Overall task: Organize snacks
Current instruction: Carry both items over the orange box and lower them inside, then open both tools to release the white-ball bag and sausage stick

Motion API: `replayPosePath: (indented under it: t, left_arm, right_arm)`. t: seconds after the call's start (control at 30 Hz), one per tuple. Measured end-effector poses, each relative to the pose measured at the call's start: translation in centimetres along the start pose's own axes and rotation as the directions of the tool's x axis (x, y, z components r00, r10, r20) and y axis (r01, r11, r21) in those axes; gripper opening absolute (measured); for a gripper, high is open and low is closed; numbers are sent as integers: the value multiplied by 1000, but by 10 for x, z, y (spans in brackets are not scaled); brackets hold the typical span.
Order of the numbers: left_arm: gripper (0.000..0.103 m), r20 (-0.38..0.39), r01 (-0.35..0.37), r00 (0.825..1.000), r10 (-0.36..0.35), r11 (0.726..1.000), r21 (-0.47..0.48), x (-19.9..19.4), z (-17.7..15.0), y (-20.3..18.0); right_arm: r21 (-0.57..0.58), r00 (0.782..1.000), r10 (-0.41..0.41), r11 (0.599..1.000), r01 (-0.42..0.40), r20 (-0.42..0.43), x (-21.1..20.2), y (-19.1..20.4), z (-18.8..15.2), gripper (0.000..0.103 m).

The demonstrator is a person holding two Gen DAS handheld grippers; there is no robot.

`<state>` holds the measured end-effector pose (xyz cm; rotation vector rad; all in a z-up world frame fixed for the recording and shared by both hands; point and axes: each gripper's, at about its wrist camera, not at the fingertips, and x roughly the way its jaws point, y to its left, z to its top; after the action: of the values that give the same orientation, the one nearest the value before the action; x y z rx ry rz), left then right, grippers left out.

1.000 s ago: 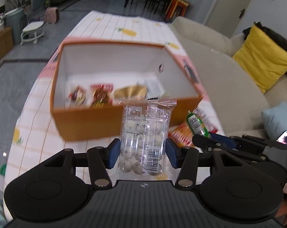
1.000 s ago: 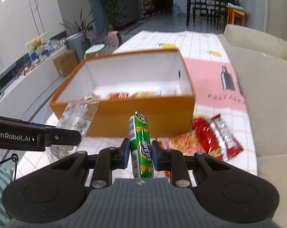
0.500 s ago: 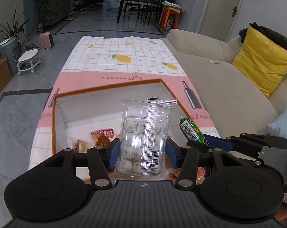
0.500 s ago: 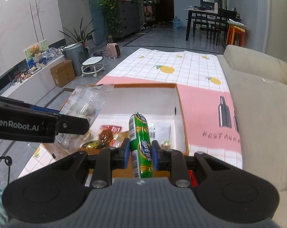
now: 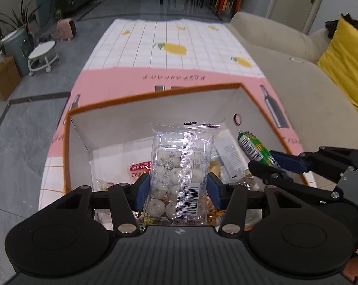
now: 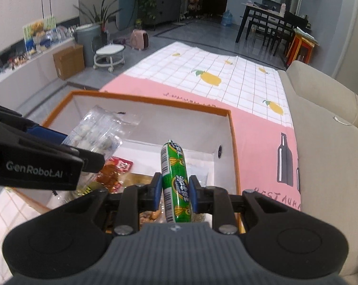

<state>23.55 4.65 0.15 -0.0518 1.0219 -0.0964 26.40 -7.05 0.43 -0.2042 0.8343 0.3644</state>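
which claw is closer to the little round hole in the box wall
Right. The right claw holds the green sausage stick beside the wall with the hole. The left claw, gripping the clear candy pack, is toward the box's opposite side.

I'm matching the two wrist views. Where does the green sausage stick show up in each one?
Left wrist: green stick at right of centre, poking up-left out of the right tool, over the box.
Right wrist: green stick at centre, upright, gripped by that tool.
Shared landmark: the round hole in the orange box's right wall.
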Motion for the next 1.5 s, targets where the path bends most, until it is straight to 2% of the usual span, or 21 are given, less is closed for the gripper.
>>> replayPosePath:
  t: [0.47, 0.87, 0.93, 1.13, 1.23, 1.3, 1.5]
  left_arm:
    - [59, -111, -40, 993, 45, 998, 39, 51, 4, 0]
    - [61, -175, -75, 981, 85, 995, 62, 72, 1, -6]
    - [63, -178, -74, 981, 82, 996, 55, 70, 0, -5]
    - [75, -129, -68, 989, 72, 997, 39, 52, -3, -4]
    - [81, -71, -46, 996, 48, 998, 34, 35, -2, -7]
    - [81, -35, -36, 999, 37, 999, 26, 24, -2, -8]
    - [81, 79, -29, 997, 26, 999, 39, -12, -12, -20]
  right_arm:
    - [-102, 989, -68, 993, 55, -133, 47, 5, 3, 21]
    - [-95, 977, -79, 994, 61, -198, 59, 4, 1, 21]
    - [-85, 978, -73, 995, 57, -194, 56, 3, 4, 26]
    - [-67, 988, -61, 996, 52, -143, 39, -4, 5, 44]
    - [-40, 995, -43, 998, 39, -95, 26, -10, 3, 47]
    - [-15, 998, -32, 999, 32, -62, 14, -14, 0, 50]
    - [72, 999, 0, 997, -3, 44, -26, -26, -16, 50]
